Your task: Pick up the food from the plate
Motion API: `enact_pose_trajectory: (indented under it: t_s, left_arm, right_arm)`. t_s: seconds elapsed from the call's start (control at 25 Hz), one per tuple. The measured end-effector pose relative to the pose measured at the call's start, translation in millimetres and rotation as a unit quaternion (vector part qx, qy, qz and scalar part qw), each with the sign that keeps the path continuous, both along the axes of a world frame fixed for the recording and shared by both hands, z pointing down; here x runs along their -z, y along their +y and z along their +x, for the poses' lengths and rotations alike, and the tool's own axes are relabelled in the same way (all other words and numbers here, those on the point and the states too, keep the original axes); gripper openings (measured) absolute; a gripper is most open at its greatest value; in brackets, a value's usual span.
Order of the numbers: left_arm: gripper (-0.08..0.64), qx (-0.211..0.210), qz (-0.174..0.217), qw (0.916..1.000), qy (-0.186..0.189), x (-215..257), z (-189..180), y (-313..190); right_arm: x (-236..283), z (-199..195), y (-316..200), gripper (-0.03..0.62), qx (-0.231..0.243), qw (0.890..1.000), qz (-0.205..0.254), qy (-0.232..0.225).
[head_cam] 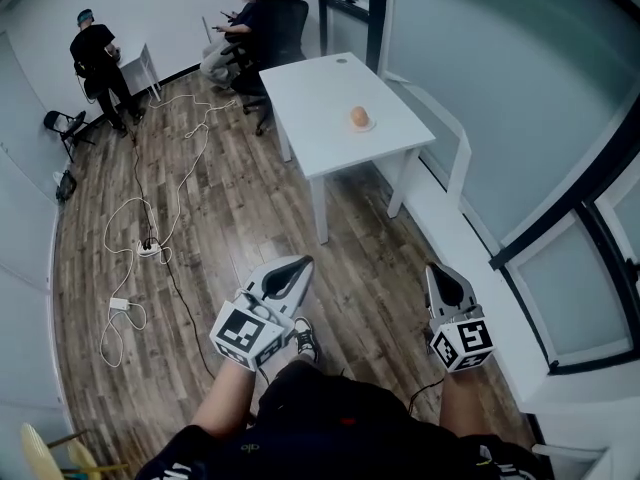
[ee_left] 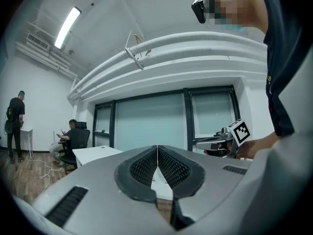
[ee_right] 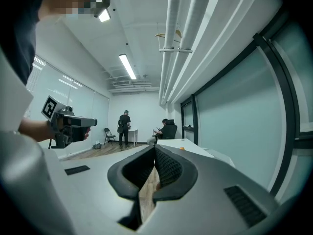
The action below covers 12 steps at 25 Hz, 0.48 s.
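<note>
A round, tan-orange piece of food [head_cam: 360, 117] sits on a small plate [head_cam: 364, 126] on the white table [head_cam: 320, 88] across the room. It shows as a small orange dot [ee_right: 182, 148] in the right gripper view. Both grippers are held low in front of the person, far short of the table. The left gripper [head_cam: 297, 266] [ee_left: 157, 149] is shut, its pads meeting with nothing between them. The right gripper [head_cam: 441, 273] [ee_right: 155, 149] is shut and empty too. Each gripper shows in the other's view, held in a hand.
Wood floor lies between me and the table. White cables [head_cam: 150, 218] and a power strip [head_cam: 148, 249] trail across the floor at left. Two people [head_cam: 98, 58] [head_cam: 240, 28] are at the far wall, one in an office chair. A glass wall [head_cam: 520, 98] runs along the right.
</note>
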<state>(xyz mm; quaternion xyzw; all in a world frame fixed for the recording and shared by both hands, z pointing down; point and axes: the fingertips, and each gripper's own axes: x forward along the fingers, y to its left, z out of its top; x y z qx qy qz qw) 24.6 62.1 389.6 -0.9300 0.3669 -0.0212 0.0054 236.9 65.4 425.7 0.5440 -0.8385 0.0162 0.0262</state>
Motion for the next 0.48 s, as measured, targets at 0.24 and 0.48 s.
enact_pose_trajectory:
  t_s: [0.24,0.48]
  left_arm:
    - [0.025,-0.011,-0.002,0.9999,0.013,-2,-15,-69]
    - [0.025,-0.024,-0.011,0.9996,0.007,-9,-42,-156]
  right_arm:
    - [1,-15,-64,0.025,-0.01,1.0,-0.003,0.014]
    - [-1,-58,-150,0.025,-0.005,0.999,-0.016,0.029]
